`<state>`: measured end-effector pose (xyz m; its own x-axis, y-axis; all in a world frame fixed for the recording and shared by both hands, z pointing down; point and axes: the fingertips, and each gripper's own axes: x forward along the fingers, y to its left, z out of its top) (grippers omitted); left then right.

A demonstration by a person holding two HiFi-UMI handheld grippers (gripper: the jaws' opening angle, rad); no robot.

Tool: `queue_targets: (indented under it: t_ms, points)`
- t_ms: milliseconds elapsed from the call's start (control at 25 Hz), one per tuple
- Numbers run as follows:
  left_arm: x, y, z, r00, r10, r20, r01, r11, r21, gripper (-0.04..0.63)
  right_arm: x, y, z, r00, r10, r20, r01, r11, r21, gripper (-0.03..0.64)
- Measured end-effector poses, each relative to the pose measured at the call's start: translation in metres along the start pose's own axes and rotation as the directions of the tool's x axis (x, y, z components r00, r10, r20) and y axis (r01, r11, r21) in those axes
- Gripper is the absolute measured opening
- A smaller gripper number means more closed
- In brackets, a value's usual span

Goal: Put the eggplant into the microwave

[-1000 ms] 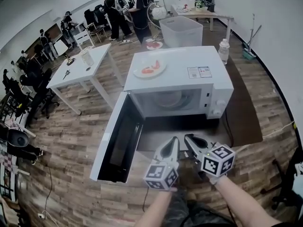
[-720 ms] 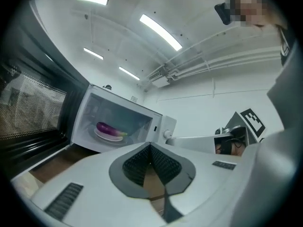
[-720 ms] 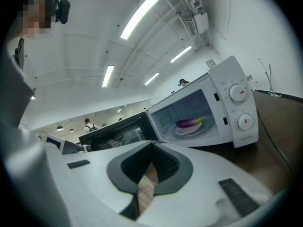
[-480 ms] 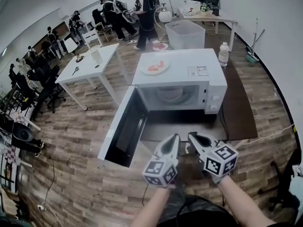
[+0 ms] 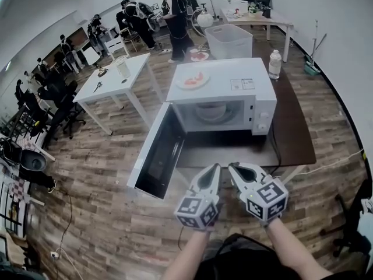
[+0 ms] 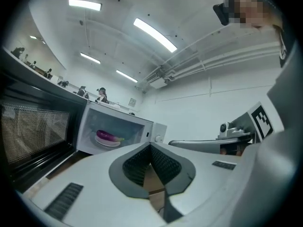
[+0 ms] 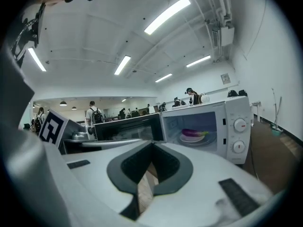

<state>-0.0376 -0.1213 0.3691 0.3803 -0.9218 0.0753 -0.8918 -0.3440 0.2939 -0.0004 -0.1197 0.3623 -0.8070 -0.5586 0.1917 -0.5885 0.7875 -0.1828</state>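
Note:
The white microwave (image 5: 233, 89) stands on a dark table with its door (image 5: 157, 150) swung wide open to the left. Inside it, a purple eggplant (image 6: 108, 135) lies on a white plate; the right gripper view shows the eggplant (image 7: 191, 133) there too. My left gripper (image 5: 214, 169) and right gripper (image 5: 233, 169) hang side by side in front of the table, well short of the opening. Each points level at the oven. In their own views the left gripper (image 6: 150, 146) and the right gripper (image 7: 152, 145) are shut with nothing between the pads.
A plate with red food (image 5: 192, 79) sits on the microwave's top. A water bottle (image 5: 274, 64) stands on the dark table (image 5: 294, 142) behind it. A white table (image 5: 111, 80) is at the left, a plastic bin (image 5: 228, 39) beyond, with several people at the back.
Both grippers have drawn back from the microwave and risen a little, staying side by side. The door stays open and the eggplant has not moved.

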Motion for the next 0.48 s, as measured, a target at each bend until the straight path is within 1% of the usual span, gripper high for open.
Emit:
queue_targets:
  t_ms: [120, 240, 480]
  points:
    - [-0.008, -0.001, 0.002, 1.000, -0.003, -0.001, 0.003, 1.000, 0.014, 0.000, -0.006, 0.008, -0.006, 1.000, -0.014, -0.006, 0.014, 1.000, 0.011, 0.000]
    - [-0.021, -0.001, 0.003, 1.000, -0.001, 0.005, 0.001, 1.000, 0.000, 0.000, -0.013, 0.019, -0.012, 0.999, -0.026, -0.023, 0.026, 1.000, 0.016, 0.000]
    - [-0.055, -0.003, -0.002, 1.000, 0.003, -0.011, -0.003, 1.000, -0.019, 0.000, -0.028, 0.042, -0.021, 0.997, -0.050, -0.052, 0.051, 0.998, 0.020, 0.000]
